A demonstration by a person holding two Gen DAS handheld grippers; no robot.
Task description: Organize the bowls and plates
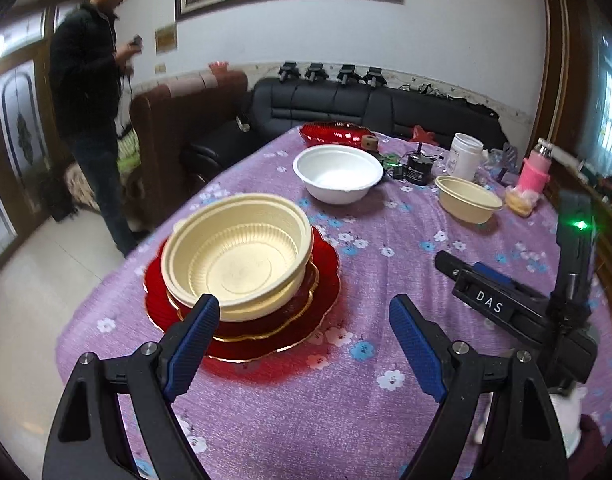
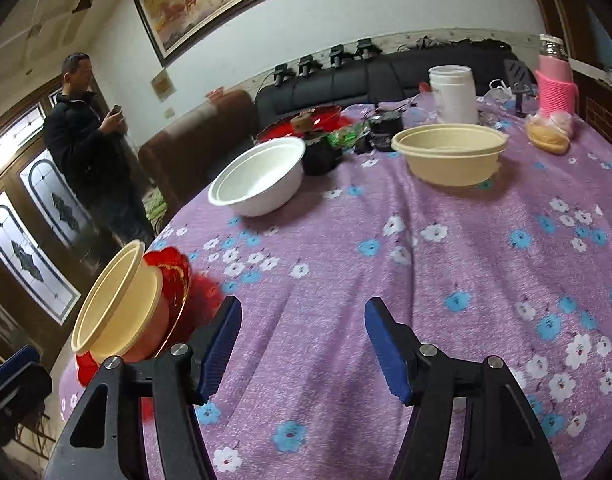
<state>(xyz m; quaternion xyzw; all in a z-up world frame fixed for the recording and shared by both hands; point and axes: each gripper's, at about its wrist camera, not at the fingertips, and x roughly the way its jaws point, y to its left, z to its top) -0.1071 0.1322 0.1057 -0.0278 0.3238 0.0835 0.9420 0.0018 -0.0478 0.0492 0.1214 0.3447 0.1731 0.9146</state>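
Left wrist: cream bowl (image 1: 238,256) upright on red plates (image 1: 317,300); both grippers wide open, empty.

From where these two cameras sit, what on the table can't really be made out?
- Red plates under the cream bowl: how many are stacked is unclear; the bowl covers their middles in both views.
- Far red dish: the white bowl hides its near side in the left view.
- Dark gadgets mid-table: too small to identify.
- Table's near edge: cut off behind the left gripper and right gripper.
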